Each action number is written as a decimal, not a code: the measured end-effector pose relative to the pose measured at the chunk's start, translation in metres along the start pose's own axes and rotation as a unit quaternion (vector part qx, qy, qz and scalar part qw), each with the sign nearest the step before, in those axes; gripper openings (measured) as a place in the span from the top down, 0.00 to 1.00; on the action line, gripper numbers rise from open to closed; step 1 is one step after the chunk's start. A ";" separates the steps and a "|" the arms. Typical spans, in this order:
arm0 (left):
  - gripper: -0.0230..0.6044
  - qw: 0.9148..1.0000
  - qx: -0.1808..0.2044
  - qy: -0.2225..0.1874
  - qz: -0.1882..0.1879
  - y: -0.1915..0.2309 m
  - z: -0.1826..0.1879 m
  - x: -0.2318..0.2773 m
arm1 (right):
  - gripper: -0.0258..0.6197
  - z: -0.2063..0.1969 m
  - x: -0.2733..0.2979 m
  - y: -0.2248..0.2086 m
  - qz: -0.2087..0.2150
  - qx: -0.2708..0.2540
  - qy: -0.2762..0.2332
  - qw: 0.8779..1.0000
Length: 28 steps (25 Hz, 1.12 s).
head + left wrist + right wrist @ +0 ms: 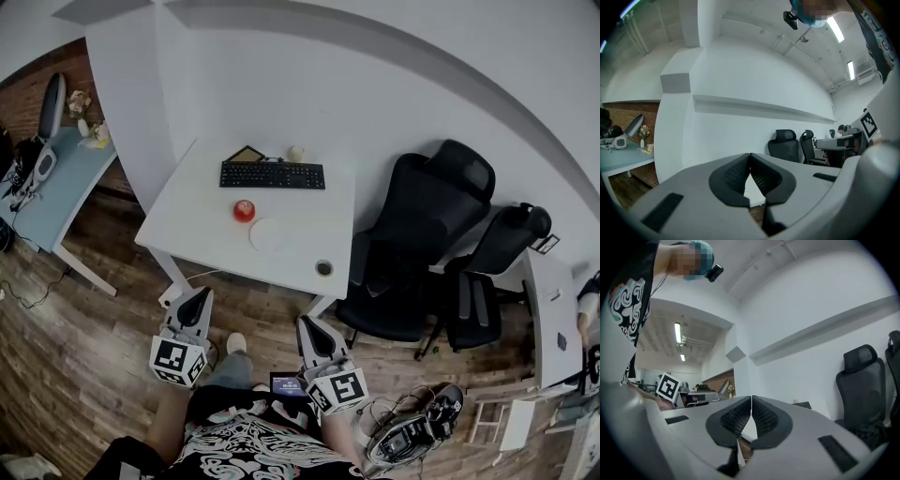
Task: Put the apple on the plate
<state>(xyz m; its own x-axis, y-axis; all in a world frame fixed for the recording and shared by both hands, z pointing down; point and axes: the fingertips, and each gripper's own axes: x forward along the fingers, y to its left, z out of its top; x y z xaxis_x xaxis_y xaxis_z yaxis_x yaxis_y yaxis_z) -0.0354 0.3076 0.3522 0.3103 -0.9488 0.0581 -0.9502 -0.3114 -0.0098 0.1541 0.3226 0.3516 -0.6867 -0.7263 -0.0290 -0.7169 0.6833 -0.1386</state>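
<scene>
1. Left hand-held gripper (196,296): nearest the person, over the wood floor (84,347), short of the surface (187,220). Jaws closed tip to tip, gripping nothing.
2. Right hand-held gripper (310,324): beside the left one, also short of the surface. Jaws closed together, gripping nothing.
3. Surface: white desk, well apart from both hand-held grippers.
4. Small dark round item (324,268): near the surface's front edge, right side; kind cannot be told.
5. Plate (271,234): white, round, lying flat on the surface's near half.
6. Apple (244,210): red, resting on the surface just beside the plate, at its far left side; not on the plate.
7. Keyboard (272,175): black, beyond the apple, toward the wall.
8. Office chairs (412,244): two, black, right of the surface.
</scene>
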 end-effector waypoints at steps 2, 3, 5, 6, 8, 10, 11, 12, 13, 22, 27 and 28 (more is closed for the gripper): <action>0.94 1.000 0.002 0.000 -0.005 -0.004 0.001 0.008 | 0.91 -0.002 0.001 -0.007 -0.004 0.007 0.000 1.000; 0.94 1.000 0.004 0.000 -0.006 -0.005 0.001 0.012 | 0.91 -0.002 0.002 -0.011 -0.008 0.008 -0.001 1.000; 0.94 1.000 0.004 0.001 -0.008 -0.004 0.001 0.020 | 0.91 -0.002 0.006 -0.019 -0.015 0.004 0.000 1.000; 0.94 1.000 0.004 0.002 -0.008 -0.002 0.000 0.023 | 0.91 -0.002 0.008 -0.022 -0.017 0.003 0.001 1.000; 0.94 1.000 0.002 0.002 -0.006 0.002 -0.001 0.030 | 0.91 -0.004 0.014 -0.029 -0.021 0.001 0.005 1.000; 0.94 1.000 0.001 0.002 -0.004 0.007 -0.001 0.040 | 0.91 -0.005 0.023 -0.038 -0.024 0.000 0.008 1.000; 0.94 1.000 0.001 0.002 -0.003 0.010 -0.001 0.046 | 0.91 -0.004 0.029 -0.042 -0.025 -0.001 0.010 1.000; 0.94 1.000 0.001 0.002 -0.002 0.014 0.000 0.052 | 0.91 -0.004 0.035 -0.046 -0.026 -0.002 0.013 1.000; 0.94 1.000 0.000 0.003 0.000 0.018 0.000 0.059 | 0.91 -0.004 0.042 -0.051 -0.028 -0.002 0.016 0.999; 0.94 1.000 -0.007 0.018 0.001 0.065 -0.007 0.133 | 0.91 -0.012 0.114 -0.097 -0.041 -0.006 0.049 0.998; 0.94 1.000 -0.005 0.020 -0.005 0.100 -0.010 0.178 | 0.91 -0.014 0.167 -0.117 -0.044 -0.019 0.062 0.997; 0.94 1.000 -0.005 0.022 -0.007 0.106 -0.011 0.187 | 0.91 -0.013 0.176 -0.121 -0.047 -0.020 0.063 0.997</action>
<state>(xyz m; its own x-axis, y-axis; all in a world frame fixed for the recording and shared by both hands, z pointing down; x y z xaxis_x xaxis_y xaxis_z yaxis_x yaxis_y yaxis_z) -0.0784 0.0976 0.3734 0.3215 -0.9415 0.1013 -0.9464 -0.3231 0.0007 0.1184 0.1130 0.3765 -0.6243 -0.7739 0.1062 -0.7812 0.6170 -0.0952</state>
